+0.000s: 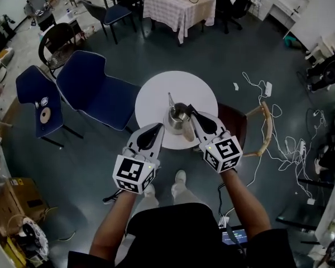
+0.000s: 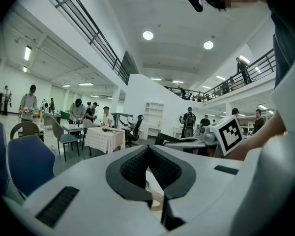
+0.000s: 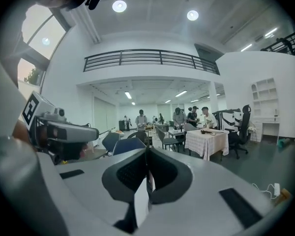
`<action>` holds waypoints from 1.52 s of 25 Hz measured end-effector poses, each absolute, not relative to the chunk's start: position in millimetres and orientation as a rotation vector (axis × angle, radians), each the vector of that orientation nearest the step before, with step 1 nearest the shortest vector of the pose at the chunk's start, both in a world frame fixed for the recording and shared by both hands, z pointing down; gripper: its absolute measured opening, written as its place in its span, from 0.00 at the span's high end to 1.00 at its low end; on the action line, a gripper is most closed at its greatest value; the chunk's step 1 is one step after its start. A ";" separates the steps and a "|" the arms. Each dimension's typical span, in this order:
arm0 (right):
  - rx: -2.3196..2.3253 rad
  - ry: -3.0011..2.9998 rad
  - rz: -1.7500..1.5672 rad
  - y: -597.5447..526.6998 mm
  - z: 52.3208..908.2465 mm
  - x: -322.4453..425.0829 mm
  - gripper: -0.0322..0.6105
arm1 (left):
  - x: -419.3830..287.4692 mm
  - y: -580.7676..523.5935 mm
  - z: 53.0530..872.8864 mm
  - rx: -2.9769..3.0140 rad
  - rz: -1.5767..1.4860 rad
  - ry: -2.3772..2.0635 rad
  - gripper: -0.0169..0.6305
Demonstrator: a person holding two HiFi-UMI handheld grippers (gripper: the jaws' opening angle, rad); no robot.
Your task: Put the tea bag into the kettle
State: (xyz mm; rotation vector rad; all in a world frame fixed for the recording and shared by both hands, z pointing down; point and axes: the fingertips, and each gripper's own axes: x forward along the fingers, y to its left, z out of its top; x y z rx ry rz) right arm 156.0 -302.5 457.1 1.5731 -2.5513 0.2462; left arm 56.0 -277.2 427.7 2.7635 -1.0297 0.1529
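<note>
Now the flat white tea bag [image 3: 141,200] was pinched.
Right gripper [image 3: 147,154] squeezed it by the shiny round kettle [image 1: 178,119]; left gripper [image 2: 148,150] was closed.

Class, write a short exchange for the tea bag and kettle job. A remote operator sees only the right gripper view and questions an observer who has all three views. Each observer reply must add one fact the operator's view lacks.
Operator: My right gripper is shut on a white strip, which I take for the tea bag. I see no kettle. Where is it?
Observer: The kettle stands on the round white table, near the table edge closest to the person.
Operator: How do my tips sit relative to it?
Observer: In the head view they are at the kettle's right rim, and they look beside the opening rather than over its middle.
</note>
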 end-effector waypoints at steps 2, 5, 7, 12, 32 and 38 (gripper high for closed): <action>1.543 -2.547 0.268 -316.8 471.2 159.5 0.92 | 60.0 -280.9 433.7 2.744 0.165 -1.049 0.96; 1.500 -2.545 0.301 -336.7 491.0 160.0 0.92 | 59.3 -286.6 444.4 2.703 0.185 -1.079 0.96; 1.473 -2.556 0.328 -348.4 504.0 158.4 0.92 | 55.8 -291.0 453.2 2.672 0.199 -1.103 0.96; 1.439 -2.557 0.365 -369.6 533.5 164.0 0.92 | 53.3 -299.1 472.2 2.614 0.223 -1.160 0.96; 1.334 -2.494 0.442 -410.1 612.8 158.3 0.92 | 38.4 -309.9 512.4 2.497 0.277 -1.242 0.96; 1.296 -2.494 0.454 -417.4 628.5 154.2 0.92 | 35.6 -312.7 518.5 2.479 0.291 -1.255 0.96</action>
